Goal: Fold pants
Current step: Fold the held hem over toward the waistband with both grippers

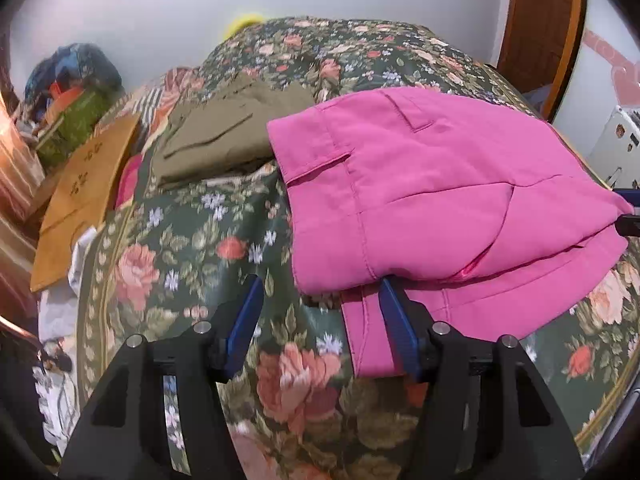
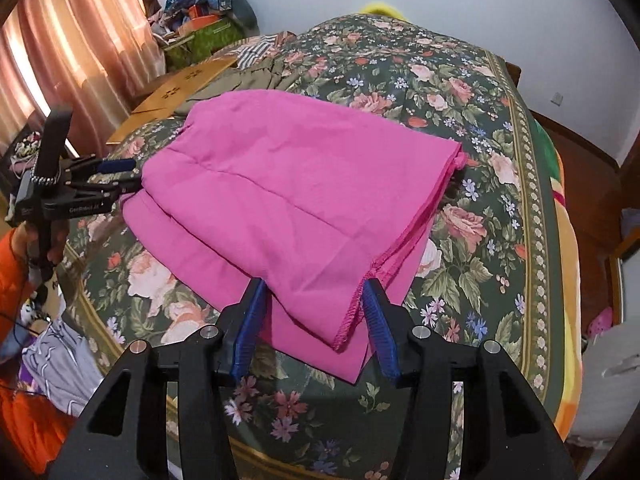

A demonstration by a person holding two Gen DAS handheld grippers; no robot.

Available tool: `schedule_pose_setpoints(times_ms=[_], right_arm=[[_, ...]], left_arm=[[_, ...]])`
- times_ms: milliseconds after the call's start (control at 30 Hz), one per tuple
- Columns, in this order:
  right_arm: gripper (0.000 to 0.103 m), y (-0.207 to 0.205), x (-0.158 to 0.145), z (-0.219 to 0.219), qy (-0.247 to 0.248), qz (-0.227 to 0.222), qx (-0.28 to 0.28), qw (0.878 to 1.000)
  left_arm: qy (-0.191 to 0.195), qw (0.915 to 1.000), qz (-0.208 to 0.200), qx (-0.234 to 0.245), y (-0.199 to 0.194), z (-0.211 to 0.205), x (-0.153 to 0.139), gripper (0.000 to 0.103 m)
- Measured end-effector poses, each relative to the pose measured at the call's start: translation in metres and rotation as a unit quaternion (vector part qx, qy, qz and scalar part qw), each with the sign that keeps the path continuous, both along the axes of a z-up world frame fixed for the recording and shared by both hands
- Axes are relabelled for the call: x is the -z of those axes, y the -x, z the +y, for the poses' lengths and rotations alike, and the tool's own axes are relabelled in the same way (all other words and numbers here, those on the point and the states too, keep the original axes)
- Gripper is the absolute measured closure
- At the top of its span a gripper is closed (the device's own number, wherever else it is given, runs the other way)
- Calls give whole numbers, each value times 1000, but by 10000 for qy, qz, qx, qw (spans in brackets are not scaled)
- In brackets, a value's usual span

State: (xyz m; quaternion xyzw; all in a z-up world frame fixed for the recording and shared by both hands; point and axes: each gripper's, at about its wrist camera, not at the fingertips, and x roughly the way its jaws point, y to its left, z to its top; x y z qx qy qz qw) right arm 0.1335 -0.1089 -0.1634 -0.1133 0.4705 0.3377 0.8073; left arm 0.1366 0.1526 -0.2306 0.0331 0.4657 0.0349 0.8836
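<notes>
While the pink pants [image 1: 420, 196] lie folded over on the flowered bed [image 1: 224, 264], both tongs stand open and hold nothing. The left tongs [image 1: 320, 292] sit at the waist end; the right tongs [image 2: 316, 292] straddle the hem corner. To finish well, smooth each layer flat and square the edges — no dragging. Beyond the bed a green box [image 2: 192, 42] sits among clutter — its contents are too blurred to tell, perhaps clothes.
</notes>
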Motion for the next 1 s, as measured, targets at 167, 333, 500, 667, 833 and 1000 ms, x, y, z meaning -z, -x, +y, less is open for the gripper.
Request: schedule_pose_setpoints(times_ms=[167, 333, 500, 667, 833, 1000], right_arm=[[57, -7, 3, 3, -45, 25, 44, 10000], [57, -11, 4, 7, -68, -18, -3, 10000], [79, -18, 5, 7, -310, 81, -10, 9995], [94, -18, -5, 8, -536, -115, -5, 9985], [96, -22, -22, 7, -891, -259, 24, 9957], [96, -25, -36, -3, -1053, -444, 133, 9934]], left_arm=[[-203, 9997, -68, 135, -10, -7, -1, 49], [-243, 9990, 65, 379, -22, -16, 5, 76], [-205, 9989, 199, 369, -34, -18, 12, 86], [-178, 9992, 111, 341, -35, -16, 4, 92], [-43, 9994, -179, 284, -29, -9, -24, 93], [-48, 9983, -422, 410, -19, -16, -52, 93]])
